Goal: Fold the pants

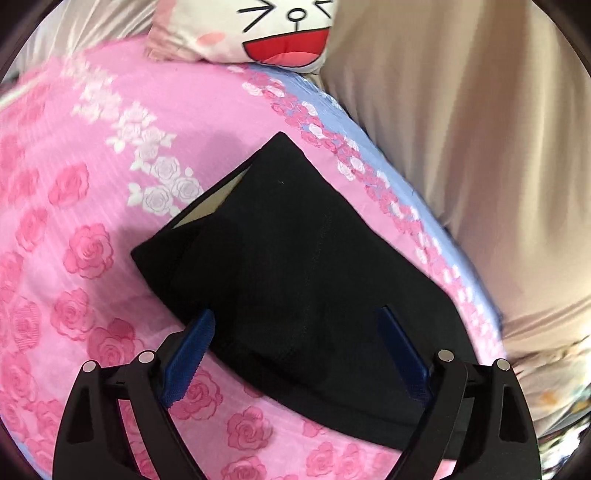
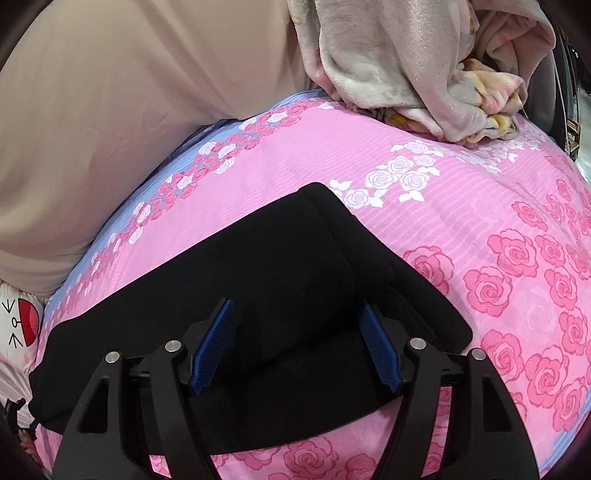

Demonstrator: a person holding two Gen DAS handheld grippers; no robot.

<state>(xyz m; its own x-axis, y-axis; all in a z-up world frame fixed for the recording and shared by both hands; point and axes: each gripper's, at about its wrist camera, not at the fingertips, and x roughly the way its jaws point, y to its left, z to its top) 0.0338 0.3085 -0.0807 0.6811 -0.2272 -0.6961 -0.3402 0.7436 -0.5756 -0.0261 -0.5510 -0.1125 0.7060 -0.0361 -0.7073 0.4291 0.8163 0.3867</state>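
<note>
While both show pants (image 1: 295, 251), only right shows blanket (image 2: 424, 66).

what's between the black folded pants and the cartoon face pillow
Only bare pink rose-print bedsheet between the black folded pants and the white cartoon-face pillow, in the left wrist view.

Bed cover: pink sheet (image 1: 110, 155) with printed roses, and a pale blue border (image 2: 122, 218) along its far edge.
Wall side: plain beige fabric (image 1: 461, 147) hanging in soft folds behind the bed.
Pillow: white cartoon-face cushion (image 1: 266, 33) on the bed.
Blanket: crumpled fleece blanket (image 2: 424, 74), grey-beige with flowers, in a heap on the bed.
Light: bright and even.
</note>
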